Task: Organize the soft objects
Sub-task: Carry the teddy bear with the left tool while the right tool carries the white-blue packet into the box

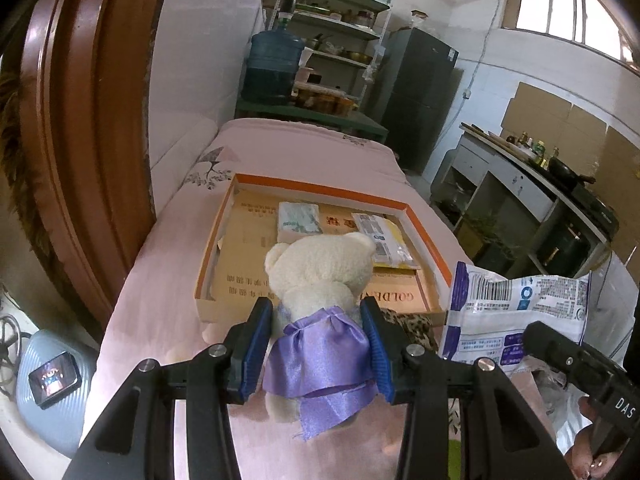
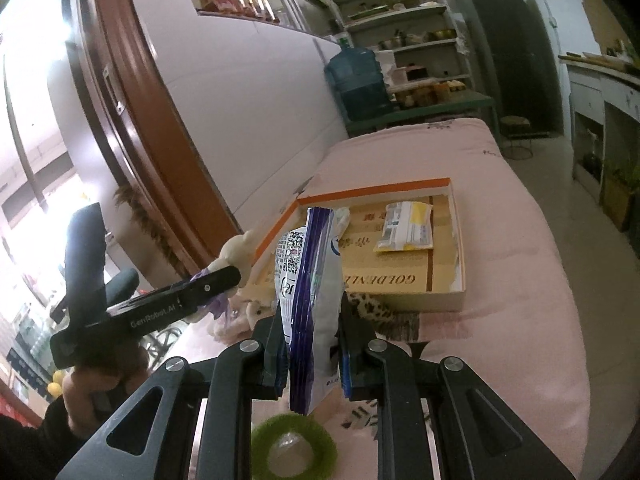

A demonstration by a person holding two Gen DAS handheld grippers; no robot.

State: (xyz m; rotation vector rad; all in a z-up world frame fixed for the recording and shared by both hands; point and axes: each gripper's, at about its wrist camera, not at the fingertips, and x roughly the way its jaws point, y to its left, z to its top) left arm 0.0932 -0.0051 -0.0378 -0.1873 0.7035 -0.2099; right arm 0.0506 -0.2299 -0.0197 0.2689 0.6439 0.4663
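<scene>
A big blue plastic water jug (image 1: 274, 66) is standing on a green bench (image 1: 316, 114) beside a green metal shelf rack (image 1: 340, 24) crowded with pots. A tall dark fridge (image 1: 420, 96) is standing right of it, and a black pan (image 1: 566, 170) is sitting on the counter.

2 wrist fisheyes facing tray (image 1: 424, 248)

Cream teddy bear (image 1: 320, 276) in purple dress, upright; white-purple packet (image 2: 310, 304) edgewise
</scene>
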